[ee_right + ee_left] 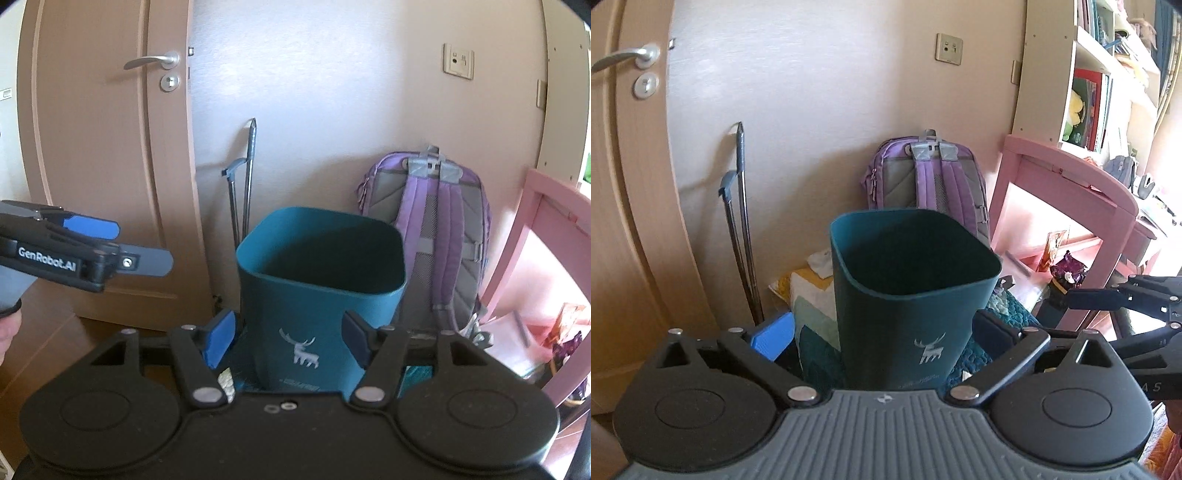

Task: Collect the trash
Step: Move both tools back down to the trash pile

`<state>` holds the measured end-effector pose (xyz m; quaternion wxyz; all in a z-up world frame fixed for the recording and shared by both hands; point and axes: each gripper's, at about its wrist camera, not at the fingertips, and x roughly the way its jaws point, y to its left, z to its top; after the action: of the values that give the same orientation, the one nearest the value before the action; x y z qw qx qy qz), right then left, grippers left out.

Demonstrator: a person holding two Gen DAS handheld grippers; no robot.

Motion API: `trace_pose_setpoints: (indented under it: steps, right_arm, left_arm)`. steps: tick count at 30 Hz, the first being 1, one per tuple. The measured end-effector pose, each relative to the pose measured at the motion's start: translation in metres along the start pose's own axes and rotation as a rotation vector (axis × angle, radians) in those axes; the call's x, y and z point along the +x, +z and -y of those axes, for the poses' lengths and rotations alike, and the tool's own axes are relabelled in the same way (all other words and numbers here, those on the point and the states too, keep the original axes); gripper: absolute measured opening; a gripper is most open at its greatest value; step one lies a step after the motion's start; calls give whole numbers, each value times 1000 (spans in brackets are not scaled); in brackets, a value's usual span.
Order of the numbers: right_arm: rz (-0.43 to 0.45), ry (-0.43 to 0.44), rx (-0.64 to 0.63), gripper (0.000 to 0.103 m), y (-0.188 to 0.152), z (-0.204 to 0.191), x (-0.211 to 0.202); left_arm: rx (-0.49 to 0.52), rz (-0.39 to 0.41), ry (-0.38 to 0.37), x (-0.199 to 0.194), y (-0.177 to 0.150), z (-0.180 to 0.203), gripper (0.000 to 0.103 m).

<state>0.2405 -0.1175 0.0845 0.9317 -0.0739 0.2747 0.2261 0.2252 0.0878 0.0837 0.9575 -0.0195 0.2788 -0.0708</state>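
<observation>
We see the teal bin [908, 295] standing upright on the floor before a purple backpack [931, 173], just ahead of both claws; left claw [882, 328] and right claw [288, 341] are spread, holding nothing.

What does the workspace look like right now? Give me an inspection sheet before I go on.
Surface: patterned rug under the bin; wooden floor by the door.
Job's things: teal bin upright, open top, deer print; what lies inside it cannot be told. Purple wrapper and white crumpled scrap lie beyond the bin.
Clutter: purple backpack against the wall; grey folding pole leaning there.
Grippers: left gripper open, right gripper open, both empty, in front of the bin.
Cables: nothing seen.
Surroundings: closed door, wall socket, pink desk, bookshelf.
</observation>
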Motion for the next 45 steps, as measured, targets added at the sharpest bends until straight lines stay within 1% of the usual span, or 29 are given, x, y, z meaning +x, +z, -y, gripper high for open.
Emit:
trace_pose_setpoints:
  steps: [4,7,11,13,17,21,23,24,28,33,35,38,40,42,45]
  right_arm:
    - [6,26,39,65,-29,-3,12]
    - [10,26,59,67,-56,-3,26]
    - [-29,19,87,69,-91,-2,51]
    - [-62,21,117,69,-110,1,67]
    - [-159,12,158,70,-148,1,104]
    - [-277,-19,163,70,-184,0,146]
    - [-336,-32,181,70,-203,2,165]
    - [-373,-26,195,70,-213,4,177]
    - [-489,-34,253,70,-259,7,210]
    - [-640,-93,328,69,-311,15,255]
    - [-680,-121,336,69,-327,17,272]
    - [-740,-151,304,69,-351,19,296]
    - [-783,-159,312,69,-368,22,313]
    - [-827,-174,349,69,-387,27,327]
    - [-888,-190,404,69,-416,31,346]
  left_arm:
    - [-3,-8,19,9,-30,-14,103]
    - [38,-30,14,22,-58,-26,103]
    - [50,-75,26,43,-96,-43,103]
    - [52,-84,45,56,-117,-51,103]
    - [76,-105,49,85,-154,-61,103]
    - [111,-176,41,124,-190,-70,103]
    - [134,-214,17,143,-210,-74,103]
    - [139,-220,4,152,-219,-76,103]
    - [201,-305,-29,192,-264,-79,103]
    - [238,-429,-58,245,-327,-84,103]
    - [256,-470,-77,259,-350,-84,103]
    - [296,-538,-98,280,-387,-84,103]
    - [296,-584,-112,292,-409,-85,103]
    - [271,-641,-120,305,-432,-87,103]
    - [241,-699,-137,318,-461,-85,103]
